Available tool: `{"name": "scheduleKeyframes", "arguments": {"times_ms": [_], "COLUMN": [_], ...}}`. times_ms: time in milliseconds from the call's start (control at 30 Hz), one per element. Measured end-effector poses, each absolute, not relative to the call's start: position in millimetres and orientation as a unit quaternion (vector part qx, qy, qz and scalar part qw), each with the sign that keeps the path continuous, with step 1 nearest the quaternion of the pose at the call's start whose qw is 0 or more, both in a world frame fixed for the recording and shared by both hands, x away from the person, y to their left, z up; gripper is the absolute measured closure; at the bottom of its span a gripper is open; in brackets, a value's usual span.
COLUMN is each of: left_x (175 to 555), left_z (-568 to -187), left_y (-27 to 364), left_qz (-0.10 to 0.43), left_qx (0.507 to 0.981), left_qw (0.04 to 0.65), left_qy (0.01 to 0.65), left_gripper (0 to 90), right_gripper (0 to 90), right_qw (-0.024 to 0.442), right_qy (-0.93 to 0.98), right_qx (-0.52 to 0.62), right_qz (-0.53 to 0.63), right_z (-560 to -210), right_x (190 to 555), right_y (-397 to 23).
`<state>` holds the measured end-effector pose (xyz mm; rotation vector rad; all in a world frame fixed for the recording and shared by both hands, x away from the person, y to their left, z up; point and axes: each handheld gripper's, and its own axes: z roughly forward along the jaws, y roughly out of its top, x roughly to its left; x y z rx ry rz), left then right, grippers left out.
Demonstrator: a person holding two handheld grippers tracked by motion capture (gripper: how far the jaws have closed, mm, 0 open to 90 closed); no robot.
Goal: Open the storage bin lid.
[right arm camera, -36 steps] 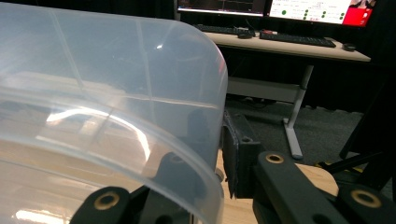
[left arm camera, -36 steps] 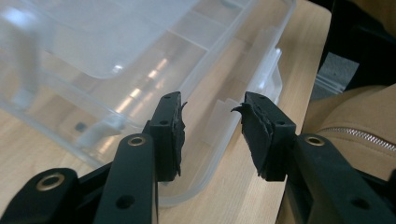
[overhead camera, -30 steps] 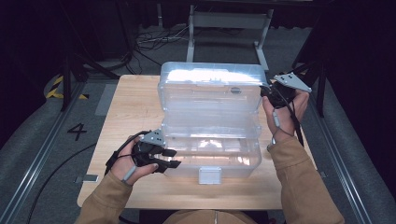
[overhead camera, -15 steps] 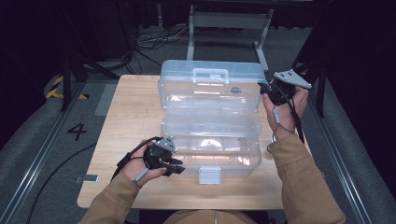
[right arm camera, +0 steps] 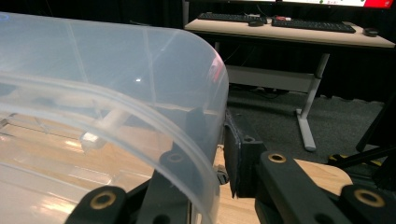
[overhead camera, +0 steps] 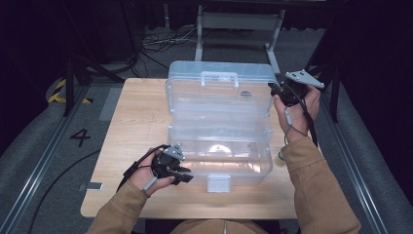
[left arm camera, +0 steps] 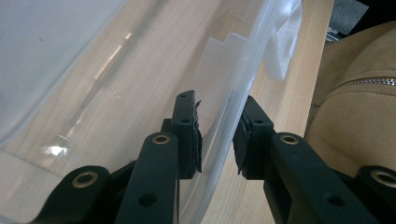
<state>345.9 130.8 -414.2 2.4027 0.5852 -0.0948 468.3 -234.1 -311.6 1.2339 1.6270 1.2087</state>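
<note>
A clear plastic box (overhead camera: 219, 151) stands on the wooden table (overhead camera: 141, 117), with its lid (overhead camera: 219, 92) swung up at the back. My left gripper (overhead camera: 187, 175) is at the box's front left corner. Its jaws have just been closing, and they are shut on the front wall (left arm camera: 224, 116) near the rim, one pad inside and one outside. A white latch (left arm camera: 280, 51) hangs farther along that wall. My right gripper (overhead camera: 273, 88) is shut on the lid's right edge (right arm camera: 205, 116). One jaw shows through the plastic, and the other pad (right arm camera: 236, 158) is outside.
The lid carries a clear handle (overhead camera: 219, 77) on its top. The latch (overhead camera: 218, 183) sits at the middle of the box's front. Bare table lies to the left of the box. A metal desk frame (overhead camera: 238, 22) and cables stand on the floor beyond the table.
My left hand has dropped and slid in toward the box's front left corner, and its jaws have closed onto the front wall. The right hand and the lid have stayed put.
</note>
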Motion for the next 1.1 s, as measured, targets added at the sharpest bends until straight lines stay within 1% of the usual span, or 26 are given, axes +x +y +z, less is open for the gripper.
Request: {"name": "scheduleKeyframes", "arguments": {"times_ms": [333, 600, 1100], "left_x": [346, 345, 345], "left_z": [-415, -417, -417], "left_y": [132, 134, 133], "left_qz": [-0.037, -0.041, -0.043], "left_qx": [0.916, 0.91, 0.909], "left_qw": [0.332, 0.337, 0.333], "left_qy": [0.222, 0.236, 0.245], "left_gripper": [72.8, 71.5, 71.2], "right_gripper": [80.1, 79.9, 80.6], "right_qw": [0.378, 0.37, 0.375], "right_qy": [0.639, 0.641, 0.64], "right_qx": [0.483, 0.486, 0.491], "right_qz": [0.464, 0.464, 0.456], "right_z": [-311, -311, -315], "right_x": [475, 485, 504], "right_y": [-233, -234, -231]}}
